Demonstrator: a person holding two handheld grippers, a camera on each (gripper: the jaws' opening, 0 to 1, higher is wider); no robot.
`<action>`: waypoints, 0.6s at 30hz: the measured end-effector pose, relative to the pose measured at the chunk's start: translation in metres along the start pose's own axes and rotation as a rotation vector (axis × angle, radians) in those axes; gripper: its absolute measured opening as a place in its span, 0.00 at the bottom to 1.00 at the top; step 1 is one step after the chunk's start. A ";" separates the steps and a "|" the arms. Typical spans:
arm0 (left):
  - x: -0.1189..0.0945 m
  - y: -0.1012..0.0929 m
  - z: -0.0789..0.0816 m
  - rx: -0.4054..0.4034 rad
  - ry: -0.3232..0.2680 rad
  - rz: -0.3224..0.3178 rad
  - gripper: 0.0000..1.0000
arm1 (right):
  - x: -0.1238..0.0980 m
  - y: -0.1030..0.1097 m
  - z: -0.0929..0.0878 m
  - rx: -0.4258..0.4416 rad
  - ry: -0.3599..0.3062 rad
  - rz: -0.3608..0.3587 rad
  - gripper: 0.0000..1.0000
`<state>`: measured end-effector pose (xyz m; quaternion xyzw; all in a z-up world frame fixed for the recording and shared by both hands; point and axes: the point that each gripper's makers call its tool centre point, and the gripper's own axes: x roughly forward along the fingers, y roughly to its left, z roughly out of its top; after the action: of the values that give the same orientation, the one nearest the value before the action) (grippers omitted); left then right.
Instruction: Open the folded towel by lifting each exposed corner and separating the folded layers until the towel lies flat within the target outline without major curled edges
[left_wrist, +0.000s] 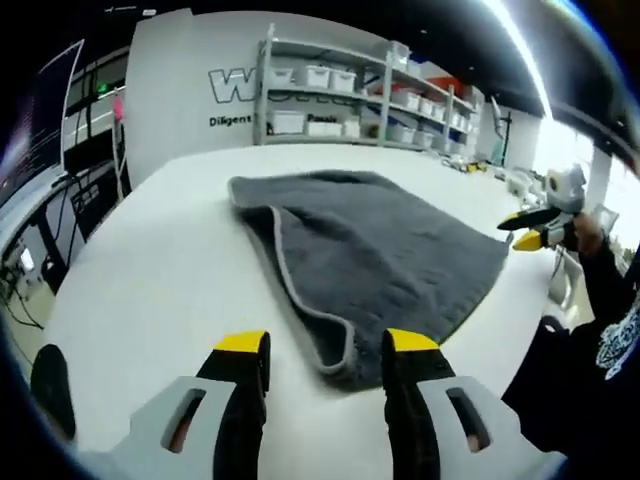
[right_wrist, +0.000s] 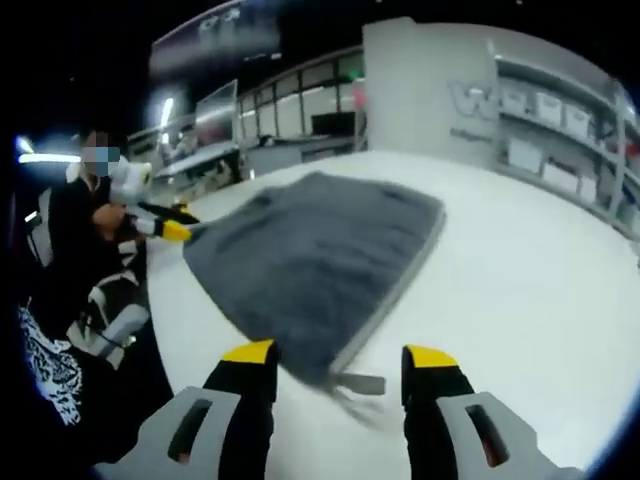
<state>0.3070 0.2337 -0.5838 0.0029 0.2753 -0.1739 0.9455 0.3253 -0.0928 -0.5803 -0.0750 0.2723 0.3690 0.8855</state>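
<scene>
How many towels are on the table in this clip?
1: a grey towel lying folded on the white table, its near corner between the open fingers of the left gripper and the right gripper.

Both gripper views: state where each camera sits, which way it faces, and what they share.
Left gripper view: rides on the left gripper, facing across the white table over the folded grey towel toward wall shelves; its own open yellow-tipped jaws and a dark sleeve show.
Right gripper view: rides on the right gripper, facing the towel from another corner; its open jaws and dark clothing at left show.
Shared: the towel, the table, and the opposite gripper at the towel's far edge.
</scene>
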 end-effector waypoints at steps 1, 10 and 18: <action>0.000 0.000 0.000 0.000 0.000 -0.002 0.41 | 0.001 0.005 -0.001 0.002 0.004 -0.004 0.48; 0.007 -0.008 -0.012 0.030 0.063 -0.013 0.31 | 0.006 0.003 -0.007 0.024 0.001 -0.031 0.50; 0.005 -0.017 -0.010 0.036 0.057 0.001 0.25 | 0.009 0.005 -0.009 0.052 -0.002 -0.019 0.37</action>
<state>0.3001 0.2170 -0.5937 0.0253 0.2989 -0.1783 0.9371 0.3232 -0.0872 -0.5923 -0.0542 0.2802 0.3533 0.8909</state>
